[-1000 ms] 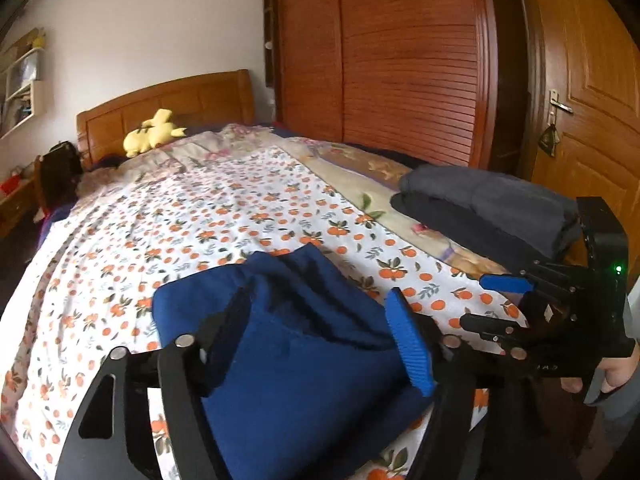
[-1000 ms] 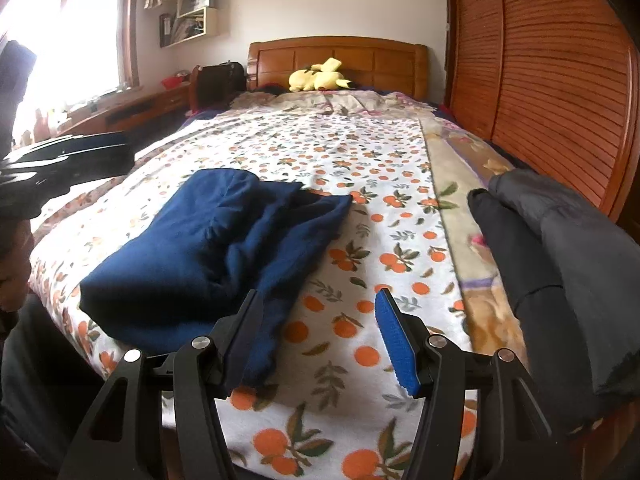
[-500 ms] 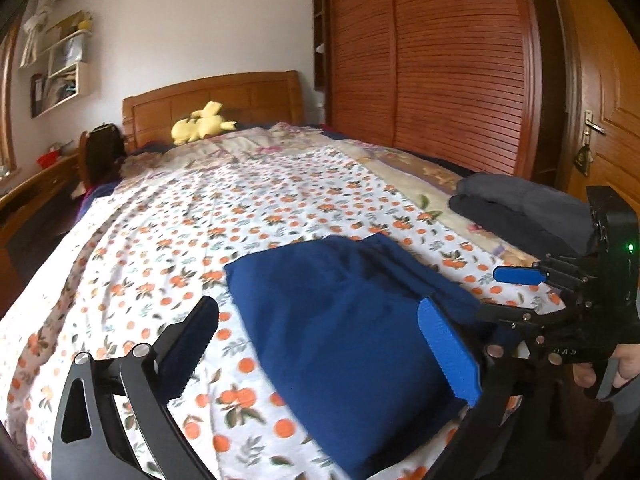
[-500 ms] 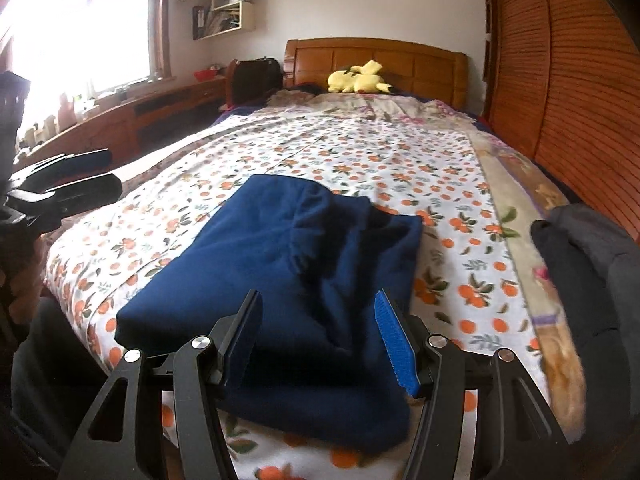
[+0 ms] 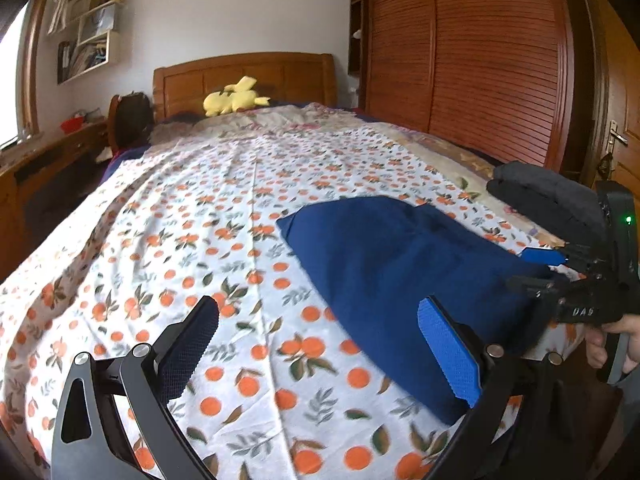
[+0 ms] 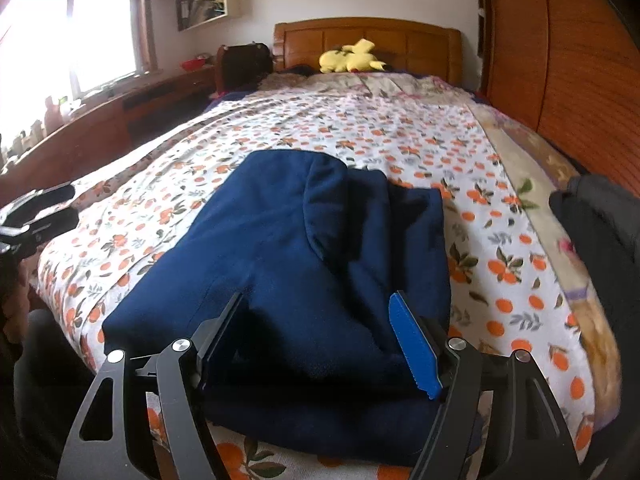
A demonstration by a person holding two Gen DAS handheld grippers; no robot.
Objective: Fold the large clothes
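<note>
- left gripper [image 5: 318, 344]: jaws wide apart, holding nothing, lower centre of the left wrist view, hovering over bare orange-print bedsheet [image 5: 224, 216], just left of the cloth.
- blue garment [image 6: 296, 264]: the task's thing. Already folded into a thick block, lying at the near edge of the bed, centre of the right wrist view; centre-right in the left wrist view.
- right gripper [image 6: 316, 334]: jaws wide, gripping nothing, low over the near end of the blue garment, fingers straddling the fold; whether they touch the fabric, cannot tell.
- Step in hand, my read: fold looks about done, what's left is tidying or a last fold-over. To do it well: pinch all layers at the near edge, not only the top one; bring the left gripper onto the left edge so both lift level; press flat the raised flap in the upper middle of the block.
- Fabric looks thick and soft, layers may slide apart.
- dark grey pile [image 6: 600, 224]: right edge of frame, near the garment, could get bumped on a rightward swing.
- yellow plush toy [image 6: 352, 60], wooden headboard [image 6: 400, 40]: upper centre, well away, no obstacle.
- wardrobe doors [image 5: 480, 60]: upper right, clear of the work.
</note>
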